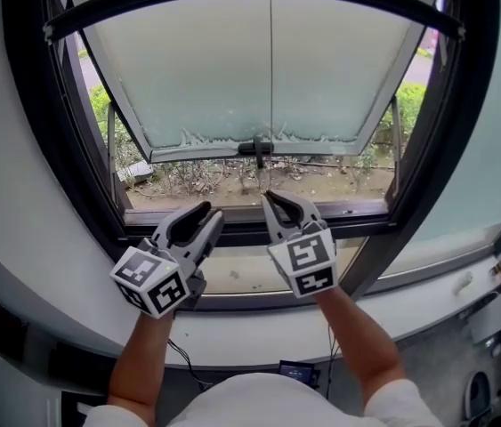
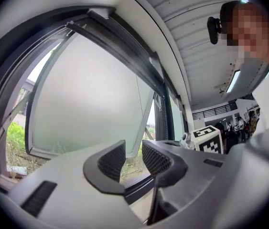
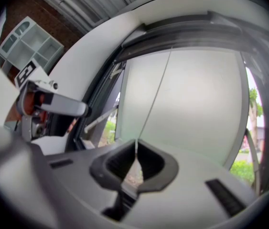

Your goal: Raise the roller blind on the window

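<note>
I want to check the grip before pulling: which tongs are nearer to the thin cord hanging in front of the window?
Right. The right tongs are shut on the cord; the left tongs stand open to its left in the head view, apart from it, holding nothing.

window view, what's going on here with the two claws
A person stands at the window with a claw in each hand. The right claw is shut on the thin cord that hangs down the middle of the frosted pane. The left claw is open and holds nothing; it is level with the right one, in front of the lower frame.
</note>
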Demonstrator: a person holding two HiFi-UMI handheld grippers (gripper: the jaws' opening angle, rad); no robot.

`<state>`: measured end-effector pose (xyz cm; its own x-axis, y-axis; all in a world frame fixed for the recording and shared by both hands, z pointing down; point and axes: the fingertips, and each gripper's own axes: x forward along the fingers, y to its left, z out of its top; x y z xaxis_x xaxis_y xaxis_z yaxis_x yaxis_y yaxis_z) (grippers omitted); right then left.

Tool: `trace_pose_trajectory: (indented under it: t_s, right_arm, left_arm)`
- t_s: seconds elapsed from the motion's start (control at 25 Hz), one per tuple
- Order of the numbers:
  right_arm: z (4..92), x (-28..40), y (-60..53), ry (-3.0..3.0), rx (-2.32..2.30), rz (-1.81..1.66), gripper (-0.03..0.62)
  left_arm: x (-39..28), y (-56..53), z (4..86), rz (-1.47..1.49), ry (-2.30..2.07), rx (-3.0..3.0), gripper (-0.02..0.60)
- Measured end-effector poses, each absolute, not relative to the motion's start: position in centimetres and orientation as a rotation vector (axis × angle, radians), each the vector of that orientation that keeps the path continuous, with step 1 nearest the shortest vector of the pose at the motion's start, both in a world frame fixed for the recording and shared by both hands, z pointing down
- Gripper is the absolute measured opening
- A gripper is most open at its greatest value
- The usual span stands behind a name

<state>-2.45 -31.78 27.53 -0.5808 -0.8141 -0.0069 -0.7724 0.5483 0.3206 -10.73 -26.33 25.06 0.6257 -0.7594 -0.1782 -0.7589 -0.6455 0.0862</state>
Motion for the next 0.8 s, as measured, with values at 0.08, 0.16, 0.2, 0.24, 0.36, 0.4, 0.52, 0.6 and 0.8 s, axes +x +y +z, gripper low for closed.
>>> trace_pose_trajectory:
  t_s: [0.08,0.16,0.2,0.24,0.36,0.4,0.52,0.6,0.8]
  right_arm:
    - [27.0,-2.4,-31.7,-2.644,1.367,-0.449,0.028]
    - [26.4,-2.5,-31.5,-2.653,1.369,-0.458,0.029]
    - [26.1,-2.5,-31.4,-2.659,1.372,-0.462,0.029]
    - [25.8,-2.5,-31.4,-2.665,1.374,-0.468,0.028]
    - [25.0,-2.6,-31.2,-2.672,1.379,-0.486,0.028]
    - [24.8,-2.6,-31.2,-2.674,1.380,-0.491,0.029]
    - [24.4,-2.4,-31.0,-2.681,1.387,-0.497,0.029]
    - [24.2,-2.3,-31.0,-2.684,1.391,-0.503,0.029]
    - [23.1,-2.3,-30.8,-2.695,1.407,-0.536,0.029]
  left_arm:
    - [-10.6,-25.9,26.3,-0.309,-1.298,2.815,0.124]
    - [-10.4,-25.5,27.0,-0.318,-1.277,2.802,0.124]
    - [-10.3,-25.3,27.2,-0.324,-1.269,2.799,0.124]
    - [-10.1,-25.1,27.3,-0.333,-1.262,2.796,0.124]
    - [-9.6,-24.5,27.6,-0.358,-1.233,2.789,0.124]
    - [-9.4,-24.4,27.8,-0.360,-1.224,2.788,0.124]
    - [-9.0,-24.2,28.0,-0.358,-1.205,2.789,0.124]
    - [-8.8,-24.1,28.1,-0.355,-1.203,2.789,0.124]
    - [-8.3,-23.9,28.7,-0.329,-1.188,2.793,0.124]
